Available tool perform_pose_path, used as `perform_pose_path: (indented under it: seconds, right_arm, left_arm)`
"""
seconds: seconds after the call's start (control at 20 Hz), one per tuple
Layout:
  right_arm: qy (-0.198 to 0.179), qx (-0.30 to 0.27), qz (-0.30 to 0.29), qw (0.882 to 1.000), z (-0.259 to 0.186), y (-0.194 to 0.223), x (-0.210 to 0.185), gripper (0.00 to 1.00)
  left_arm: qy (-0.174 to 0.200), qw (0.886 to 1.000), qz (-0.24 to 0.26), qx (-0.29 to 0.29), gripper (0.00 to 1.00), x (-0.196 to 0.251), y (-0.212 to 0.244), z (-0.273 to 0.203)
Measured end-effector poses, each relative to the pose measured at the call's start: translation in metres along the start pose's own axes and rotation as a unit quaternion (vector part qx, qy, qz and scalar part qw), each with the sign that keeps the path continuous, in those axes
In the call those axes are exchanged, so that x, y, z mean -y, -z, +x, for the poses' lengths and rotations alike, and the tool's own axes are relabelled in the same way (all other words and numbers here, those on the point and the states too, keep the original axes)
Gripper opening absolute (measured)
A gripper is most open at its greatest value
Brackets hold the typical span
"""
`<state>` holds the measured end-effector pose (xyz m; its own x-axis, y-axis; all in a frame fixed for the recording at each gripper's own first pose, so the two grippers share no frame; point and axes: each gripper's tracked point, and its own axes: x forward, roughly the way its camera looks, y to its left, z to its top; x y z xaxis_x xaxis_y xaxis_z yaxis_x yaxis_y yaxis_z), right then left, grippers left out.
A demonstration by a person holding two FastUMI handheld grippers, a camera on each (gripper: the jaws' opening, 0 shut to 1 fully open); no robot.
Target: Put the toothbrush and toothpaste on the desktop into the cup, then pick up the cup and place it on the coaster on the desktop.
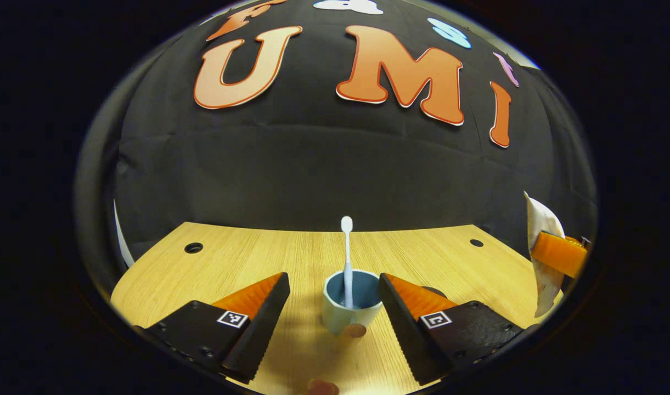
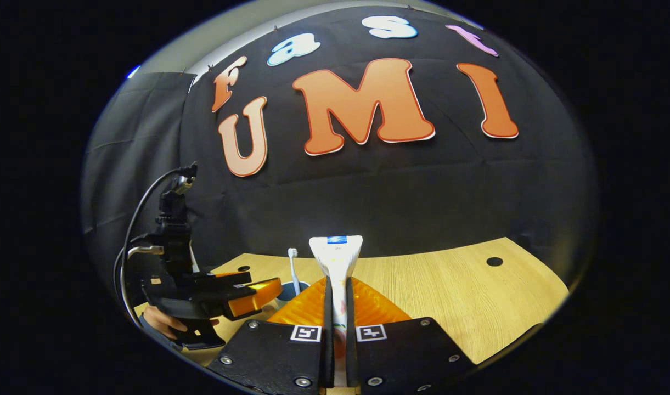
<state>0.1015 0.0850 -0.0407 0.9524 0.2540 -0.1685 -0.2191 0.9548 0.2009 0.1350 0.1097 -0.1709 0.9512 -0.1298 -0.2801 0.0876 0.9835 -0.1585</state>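
White toothbrush (image 1: 347, 258) upright in cup (image 1: 348, 310); left tongs (image 1: 335, 307) agape; right tongs (image 2: 337, 307) clamp toothpaste (image 2: 336, 263).

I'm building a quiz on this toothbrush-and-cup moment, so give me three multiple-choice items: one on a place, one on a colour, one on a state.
1. Where is the toothbrush?
A. Flat on the desktop
B. Standing in the cup
C. Between the right gripper's fingers

2. What colour is the inside of the cup?
A. Blue
B. Red
C. Yellow

3. What is the right gripper doing?
A. Wide open, holding nothing
B. Shut on the cup
C. Shut on the toothpaste

Answers:
1 B: in the left gripper view its handle rises upright out of the cup.
2 A: the cup's inner wall is blue, its outside pale.
3 C: in the right gripper view both fingers press the toothpaste tube, which sticks up between them.
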Motion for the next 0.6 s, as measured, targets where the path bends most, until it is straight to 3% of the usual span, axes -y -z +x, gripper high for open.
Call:
perform_pose_path:
  seconds: [0.25,0.6]
  right_arm:
    - [-0.026,0.018,-0.004,1.000,0.019,-0.005,-0.025,0.09]
    - [-0.044,0.037,-0.009,0.998,0.048,-0.003,-0.047,0.08]
  left_arm:
    - [0.003,0.999,0.027,0.030,0.98,-0.018,-0.011,-0.045]
    - [-0.036,0.997,0.036,0.051,0.98,-0.059,0.001,-0.093]
